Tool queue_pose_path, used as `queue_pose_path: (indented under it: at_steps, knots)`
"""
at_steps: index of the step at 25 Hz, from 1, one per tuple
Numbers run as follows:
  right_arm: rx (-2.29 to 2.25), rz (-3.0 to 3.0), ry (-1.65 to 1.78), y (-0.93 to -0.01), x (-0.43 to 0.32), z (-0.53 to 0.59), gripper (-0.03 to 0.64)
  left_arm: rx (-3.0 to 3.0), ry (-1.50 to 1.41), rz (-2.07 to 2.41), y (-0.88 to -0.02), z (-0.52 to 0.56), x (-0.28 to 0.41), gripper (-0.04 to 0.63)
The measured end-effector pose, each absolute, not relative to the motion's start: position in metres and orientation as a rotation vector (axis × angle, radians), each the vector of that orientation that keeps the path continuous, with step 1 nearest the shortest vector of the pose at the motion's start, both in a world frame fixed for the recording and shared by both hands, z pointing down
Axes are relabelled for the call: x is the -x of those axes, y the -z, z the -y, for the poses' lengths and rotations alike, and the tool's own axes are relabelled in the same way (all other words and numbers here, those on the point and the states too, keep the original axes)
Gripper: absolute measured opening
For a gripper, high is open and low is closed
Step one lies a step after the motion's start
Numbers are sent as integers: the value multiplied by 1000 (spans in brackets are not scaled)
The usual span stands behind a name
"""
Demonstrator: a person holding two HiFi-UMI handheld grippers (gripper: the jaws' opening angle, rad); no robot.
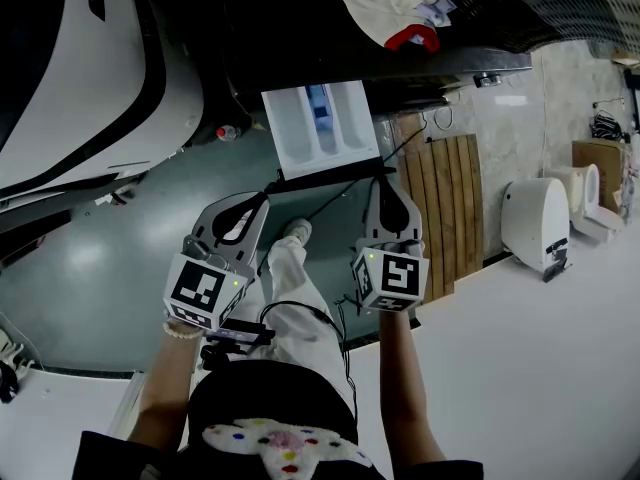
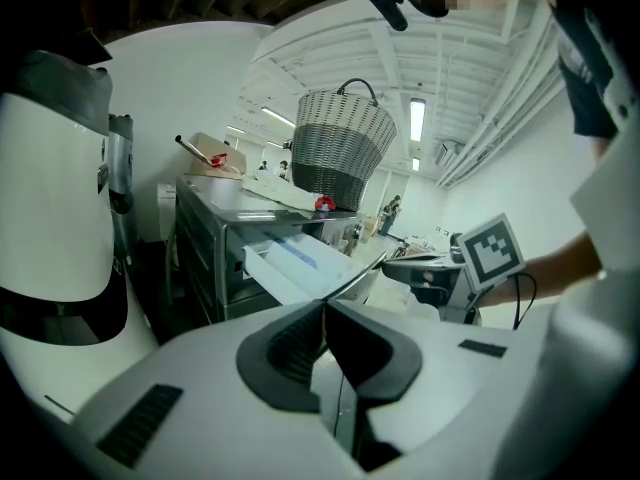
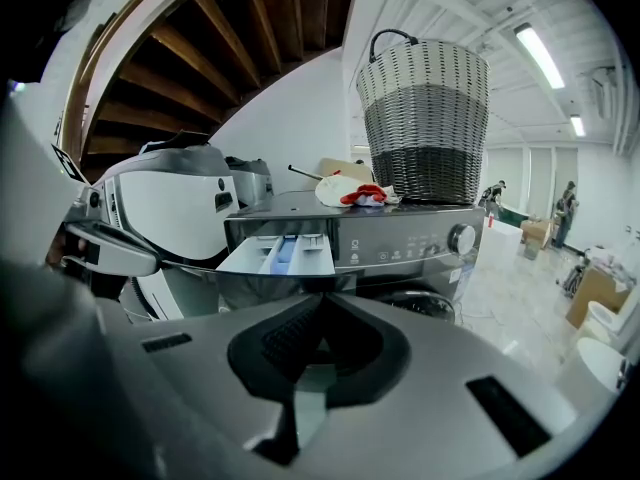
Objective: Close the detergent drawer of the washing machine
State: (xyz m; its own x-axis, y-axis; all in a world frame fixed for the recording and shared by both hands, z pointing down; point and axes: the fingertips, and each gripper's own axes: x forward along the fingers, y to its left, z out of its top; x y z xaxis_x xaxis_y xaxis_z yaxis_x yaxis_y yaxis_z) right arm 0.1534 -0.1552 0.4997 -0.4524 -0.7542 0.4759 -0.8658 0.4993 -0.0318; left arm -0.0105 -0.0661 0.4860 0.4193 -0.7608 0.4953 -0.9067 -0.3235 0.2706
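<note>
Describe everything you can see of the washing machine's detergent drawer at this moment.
The detergent drawer is a pale plastic tray pulled well out of the dark washing machine, at the left end of its control panel, and sitting level. Dividers split it lengthwise into three compartments, and the middle one holds a blue insert. The left claw and right claw, both shut, point toward its front edge. Neither appears to touch it.

L forearm (image 1: 163, 388) & R forearm (image 1: 406, 388) reach fwd side by side, L gripper (image 1: 264, 200) & R gripper (image 1: 384, 180) near each other w/ tips pointing away from the body, each w/ jaws pressed together, nothing btwn them.
</note>
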Motion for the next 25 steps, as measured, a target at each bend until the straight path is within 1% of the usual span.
queue_pose_path:
  at_steps: [20, 25]
  knots:
    - [-1322, 2339, -357, -500, -145, 166, 6, -2159, -383, 1441, -485, 77, 19, 23]
    - [-1322, 2351, -349, -499, -135, 180, 5, -2145, -362, 1486, -484, 91, 30, 23]
